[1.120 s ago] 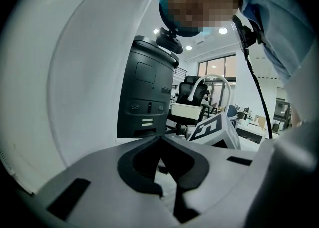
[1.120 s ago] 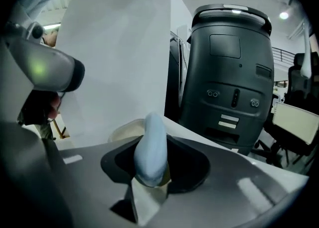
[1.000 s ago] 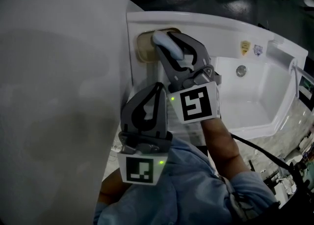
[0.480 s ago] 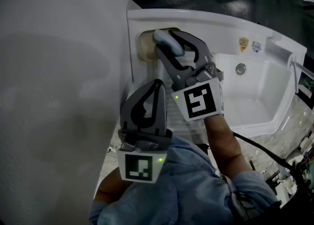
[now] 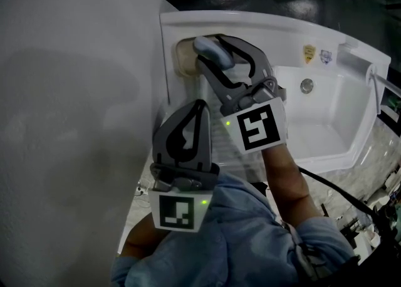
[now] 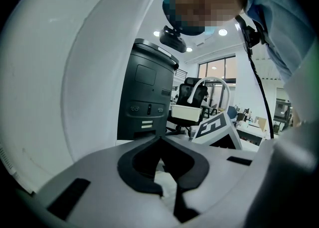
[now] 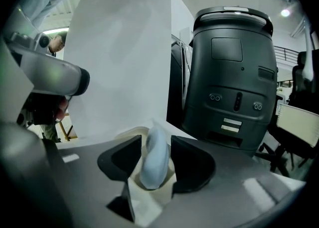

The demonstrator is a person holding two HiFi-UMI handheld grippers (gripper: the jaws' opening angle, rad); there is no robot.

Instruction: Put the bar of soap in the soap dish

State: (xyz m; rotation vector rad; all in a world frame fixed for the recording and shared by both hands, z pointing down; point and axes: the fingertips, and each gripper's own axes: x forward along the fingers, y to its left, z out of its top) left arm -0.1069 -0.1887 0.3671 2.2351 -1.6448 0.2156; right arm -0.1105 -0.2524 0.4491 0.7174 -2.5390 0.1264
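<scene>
Release step: the right gripper (image 5: 209, 52) was opening its jaws around the pale-blue oval soap bar (image 7: 153, 156) in the beige soap dish (image 5: 182, 60); next probably called for a straight withdrawal; the left gripper (image 5: 202, 105) was closed, empty.

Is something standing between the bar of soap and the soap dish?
Nothing visible does. The bar of soap stands on edge between the opening jaws of the right gripper, its lower end seemingly inside the soap dish.
</scene>
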